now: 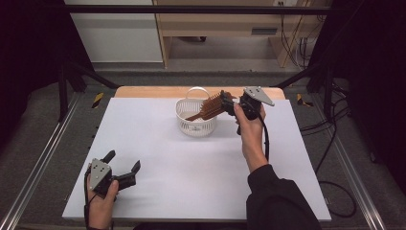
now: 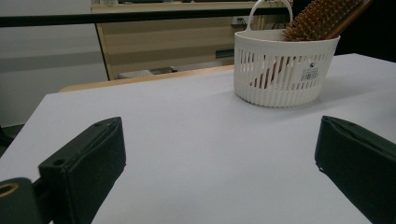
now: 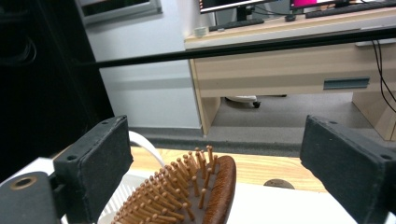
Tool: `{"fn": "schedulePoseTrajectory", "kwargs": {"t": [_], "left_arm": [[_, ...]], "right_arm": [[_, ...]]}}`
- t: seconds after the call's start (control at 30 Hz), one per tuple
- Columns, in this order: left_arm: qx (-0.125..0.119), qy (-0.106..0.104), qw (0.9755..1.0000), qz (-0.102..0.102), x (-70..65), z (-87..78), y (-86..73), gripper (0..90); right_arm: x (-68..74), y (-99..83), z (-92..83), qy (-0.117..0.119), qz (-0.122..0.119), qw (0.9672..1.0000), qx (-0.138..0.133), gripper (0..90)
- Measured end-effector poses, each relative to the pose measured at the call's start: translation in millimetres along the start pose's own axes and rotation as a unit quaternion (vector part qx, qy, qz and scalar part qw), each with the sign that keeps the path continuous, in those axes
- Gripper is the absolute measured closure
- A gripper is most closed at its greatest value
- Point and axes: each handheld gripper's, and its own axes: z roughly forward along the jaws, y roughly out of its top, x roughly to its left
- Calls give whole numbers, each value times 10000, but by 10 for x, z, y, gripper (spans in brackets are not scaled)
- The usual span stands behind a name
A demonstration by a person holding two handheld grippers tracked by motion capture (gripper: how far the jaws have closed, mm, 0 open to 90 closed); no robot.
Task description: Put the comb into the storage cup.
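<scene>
At about seven o'clock on the white table [image 1: 191, 167], close to the person, the left gripper [image 1: 125, 168] is resting with its jaws standing wide apart and nothing between them. Farther away, near one o'clock, the right gripper [image 1: 225, 101] is hovering at the rim of the white basket [image 1: 195, 125]. Its jaws are also apart, and the wooden hairbrush [image 1: 210, 107] is lying between them, seemingly without being pressed, though the contact is hard to judge from above. The hairbrush is leaning in the basket, handle down inside, its head sticking out over the rim toward two o'clock.

What could be going wrong from here: the brush is resting only on the rim, so it may be tipping out, or the light basket may be toppling toward the heavy head if the withdrawing jaws are catching the bristles.

The brush is having a dark brown oval head, a paler cushion and many small wooden pins [image 3: 187, 186].
</scene>
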Motion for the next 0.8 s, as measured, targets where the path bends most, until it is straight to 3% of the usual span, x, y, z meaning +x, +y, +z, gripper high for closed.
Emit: {"fn": "schedulePoseTrajectory", "kwargs": {"t": [0.17,0.53,0.8], "left_arm": [[9,10,10000,-14,8,0,-3,18],[-8,19,10000,-24,22,-3,0,18],[-6,22,10000,-40,22,-4,-2,18]], "right_arm": [[37,2,14,-51,-178,9998,28,56],[80,19,2,-125,-194,9997,-5,60],[101,42,-28,-55,-239,9997,-36,53]]}}
